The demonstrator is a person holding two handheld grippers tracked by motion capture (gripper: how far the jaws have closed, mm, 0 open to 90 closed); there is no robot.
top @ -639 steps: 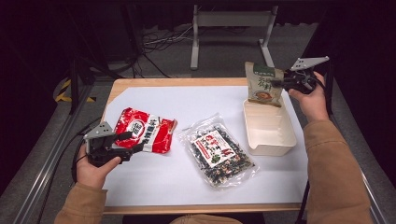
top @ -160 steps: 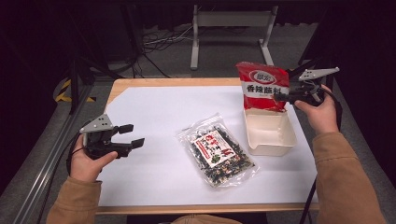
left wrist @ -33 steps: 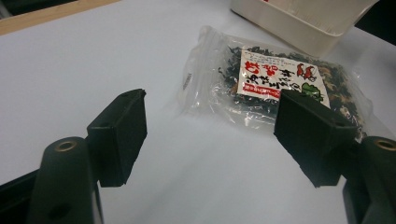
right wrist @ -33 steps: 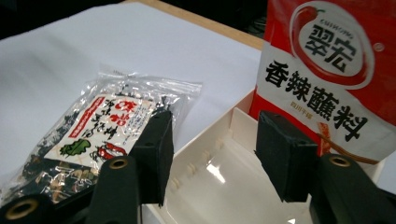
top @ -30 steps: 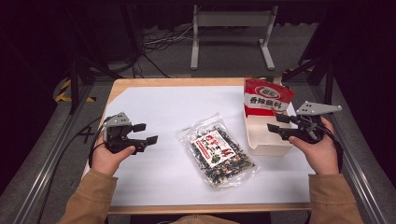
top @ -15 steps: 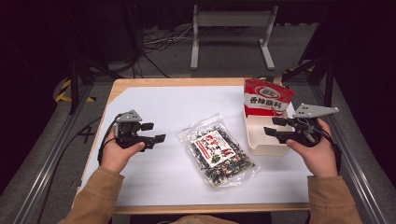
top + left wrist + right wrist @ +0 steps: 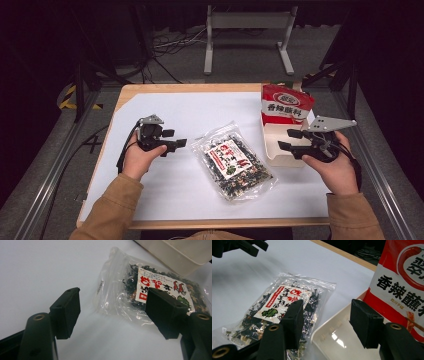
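Lying flat on the white sheet that covers the wooden table [image 7: 150,92] is a clear plastic bag of dark dried seaweed with a white and red label [image 7: 231,161]. This bag is the middle of everything here.

Just to the left of the bag, the left gripper [image 7: 176,144] hangs low over the sheet. Its two black jaws stand wide apart with nothing between them, and they point at the bag's near corner without touching it.

To the right of the bag sits a cream plastic tray [image 7: 270,145], right beside the bag's edge. A red snack pouch with black letters [image 7: 285,105] stands up in the far end of the tray.

On the right of the bag, the right gripper [image 7: 289,140] hangs over the tray. Its jaws are wide too, and hold nothing.
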